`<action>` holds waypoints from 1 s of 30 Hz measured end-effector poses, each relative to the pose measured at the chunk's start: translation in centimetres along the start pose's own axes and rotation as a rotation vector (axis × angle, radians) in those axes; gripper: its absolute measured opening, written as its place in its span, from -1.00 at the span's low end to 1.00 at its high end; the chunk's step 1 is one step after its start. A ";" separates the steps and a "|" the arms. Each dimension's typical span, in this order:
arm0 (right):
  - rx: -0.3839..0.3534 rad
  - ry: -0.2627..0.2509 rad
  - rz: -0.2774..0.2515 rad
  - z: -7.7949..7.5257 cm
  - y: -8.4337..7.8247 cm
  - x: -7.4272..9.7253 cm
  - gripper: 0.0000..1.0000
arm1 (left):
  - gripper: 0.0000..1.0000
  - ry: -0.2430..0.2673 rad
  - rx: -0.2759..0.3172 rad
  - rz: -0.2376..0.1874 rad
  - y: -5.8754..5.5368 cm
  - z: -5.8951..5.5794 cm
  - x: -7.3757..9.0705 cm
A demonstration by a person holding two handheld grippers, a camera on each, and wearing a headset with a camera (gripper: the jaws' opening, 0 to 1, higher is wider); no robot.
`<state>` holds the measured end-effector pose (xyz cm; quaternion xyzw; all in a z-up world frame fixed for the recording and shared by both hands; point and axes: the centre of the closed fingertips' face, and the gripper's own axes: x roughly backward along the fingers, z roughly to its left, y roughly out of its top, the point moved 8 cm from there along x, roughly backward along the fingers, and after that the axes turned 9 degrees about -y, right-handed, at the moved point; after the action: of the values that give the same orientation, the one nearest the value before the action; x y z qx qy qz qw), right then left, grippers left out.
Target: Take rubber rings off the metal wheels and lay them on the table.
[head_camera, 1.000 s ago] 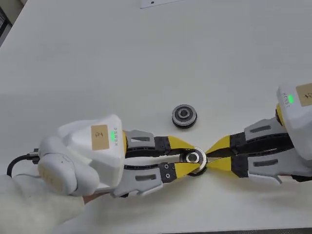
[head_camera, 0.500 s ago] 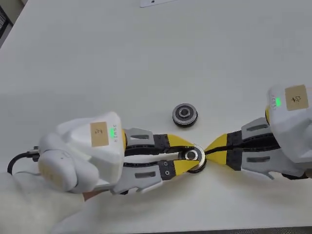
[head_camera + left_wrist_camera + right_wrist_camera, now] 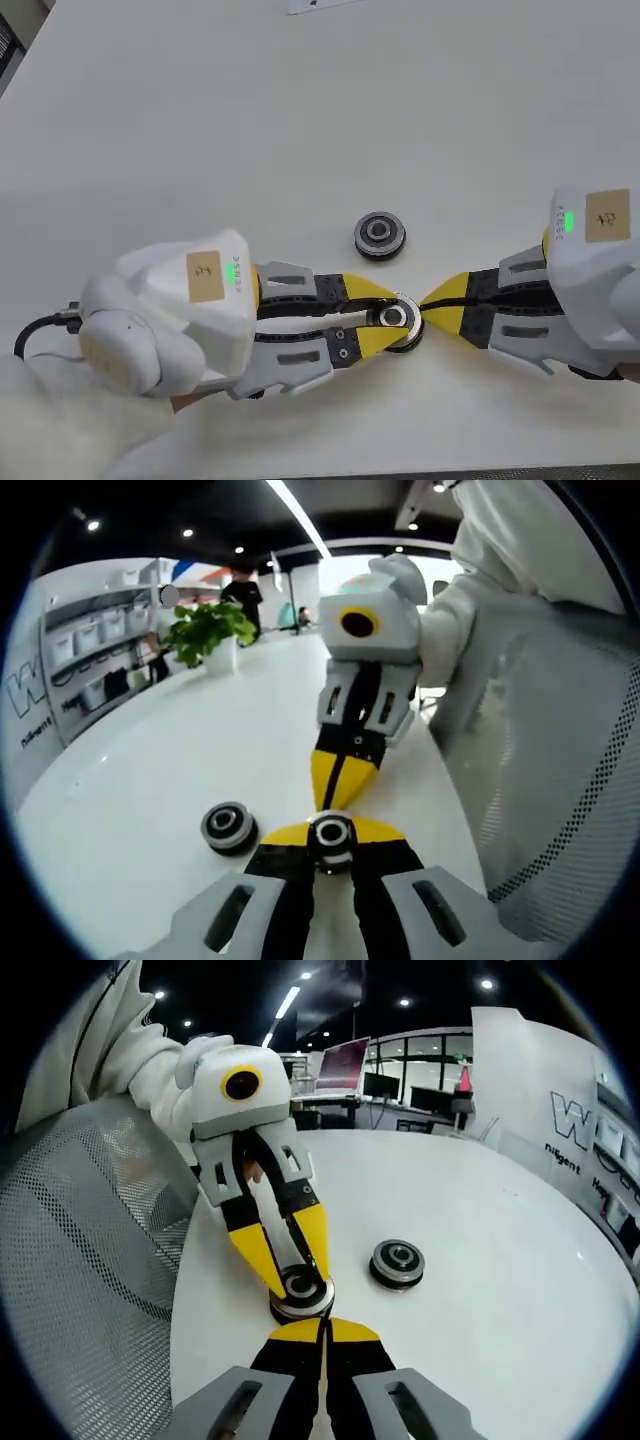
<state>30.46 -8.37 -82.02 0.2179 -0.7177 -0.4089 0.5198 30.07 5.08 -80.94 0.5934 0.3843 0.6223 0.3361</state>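
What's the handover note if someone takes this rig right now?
Left claw: shut on a small round metal wheel, on or just above the white table.
Right claw: shut, tips at that wheel's rim; can't tell whether it pinches the black rubber ring.
Second metal wheel: lies flat on the table beyond the claws, ring on.
Done: no ring looks off yet.
Left: strip both rings, lay them on the table.

Left tongs clamp wheel; right tongs closed at rim; spare wheel beyond.
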 end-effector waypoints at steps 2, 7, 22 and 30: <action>-0.065 -0.006 0.033 -0.2 0.1 -0.1 -1.00 | -0.74 0.001 -0.001 0.000 0.0 0.0 0.0; 0.043 -0.037 0.021 0.2 0.2 0.0 -1.00 | -0.74 0.005 0.000 -0.001 0.0 0.0 0.0; -0.819 0.193 -0.033 -1.8 -0.9 0.3 -1.00 | -0.74 0.000 -0.002 -0.012 -0.1 0.0 0.0; -1.011 0.287 -0.094 -1.6 -1.6 -0.1 -1.00 | -0.74 -0.004 0.004 -0.035 -0.3 0.0 0.0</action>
<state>31.76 -9.76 -83.16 0.0257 -0.3417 -0.6932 0.6341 30.06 5.27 -81.20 0.5884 0.3950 0.6146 0.3465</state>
